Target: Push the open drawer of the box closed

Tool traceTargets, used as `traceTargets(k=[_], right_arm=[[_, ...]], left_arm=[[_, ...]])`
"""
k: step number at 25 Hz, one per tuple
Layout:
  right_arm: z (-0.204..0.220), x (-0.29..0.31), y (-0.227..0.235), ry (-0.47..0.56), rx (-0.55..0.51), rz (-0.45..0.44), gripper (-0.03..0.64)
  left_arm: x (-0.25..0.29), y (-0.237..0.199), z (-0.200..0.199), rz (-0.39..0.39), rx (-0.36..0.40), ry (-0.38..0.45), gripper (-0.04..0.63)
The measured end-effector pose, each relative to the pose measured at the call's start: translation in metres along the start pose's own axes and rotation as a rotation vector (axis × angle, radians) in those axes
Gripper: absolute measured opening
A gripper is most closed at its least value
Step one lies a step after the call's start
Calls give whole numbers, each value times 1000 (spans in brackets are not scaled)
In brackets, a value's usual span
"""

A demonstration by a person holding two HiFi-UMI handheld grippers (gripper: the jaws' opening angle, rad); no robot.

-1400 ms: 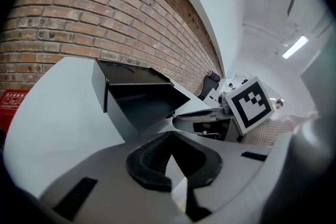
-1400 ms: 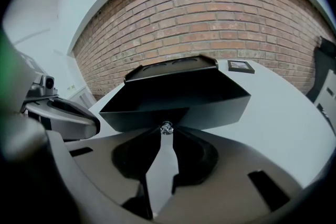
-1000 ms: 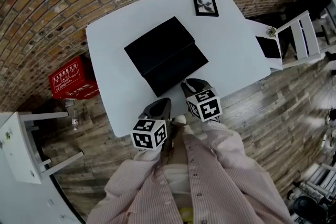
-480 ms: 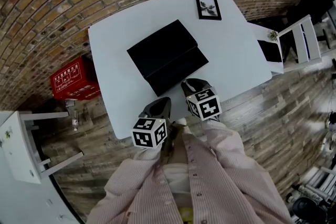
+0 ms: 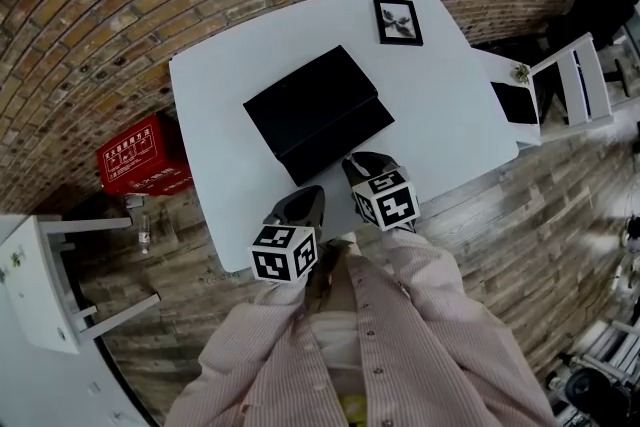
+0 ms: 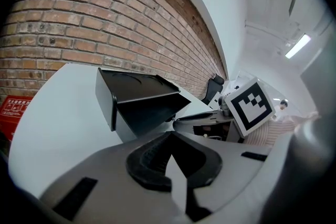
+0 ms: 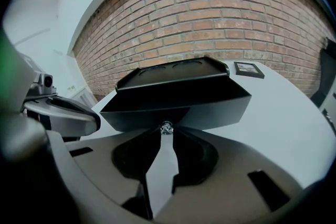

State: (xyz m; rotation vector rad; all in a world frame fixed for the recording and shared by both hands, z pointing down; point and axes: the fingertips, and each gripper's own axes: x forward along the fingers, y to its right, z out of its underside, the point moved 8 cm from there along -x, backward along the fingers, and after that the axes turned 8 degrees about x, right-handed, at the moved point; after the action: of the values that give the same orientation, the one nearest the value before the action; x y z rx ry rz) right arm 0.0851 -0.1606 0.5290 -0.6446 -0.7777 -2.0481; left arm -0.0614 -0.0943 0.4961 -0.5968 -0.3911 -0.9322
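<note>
A black box (image 5: 305,95) lies on the white table (image 5: 440,105), its drawer (image 5: 335,143) pulled out toward me. In the right gripper view the drawer's front (image 7: 210,110) fills the middle, with a small clear knob (image 7: 166,127) at its lower edge. My right gripper (image 7: 166,131) is shut on that knob; in the head view it (image 5: 357,161) sits at the drawer's near right corner. My left gripper (image 5: 306,199) hangs over the table's near edge, left of the drawer and apart from it. Its jaws (image 6: 170,136) meet at the tips with nothing between them. The box (image 6: 136,92) stands just ahead.
A framed picture (image 5: 397,20) lies at the table's far right corner. A red box (image 5: 140,155) stands on the wooden floor to the left, by the brick wall. A white chair (image 5: 575,80) is at the right, white furniture (image 5: 40,285) at the lower left.
</note>
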Motion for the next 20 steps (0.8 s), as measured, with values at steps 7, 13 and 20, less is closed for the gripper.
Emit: traceTargets(k=[7, 13, 20], right_arm=[[-5, 5, 0, -2, 0, -5, 77], [-10, 10, 0, -2, -3, -10, 77], [-16, 17, 0, -1, -6, -16, 77]], left_arm=[[3, -6, -5, -5, 2, 2, -5], [5, -9, -8, -9, 2, 4, -5], [6, -16, -11, -19, -5, 7, -6]])
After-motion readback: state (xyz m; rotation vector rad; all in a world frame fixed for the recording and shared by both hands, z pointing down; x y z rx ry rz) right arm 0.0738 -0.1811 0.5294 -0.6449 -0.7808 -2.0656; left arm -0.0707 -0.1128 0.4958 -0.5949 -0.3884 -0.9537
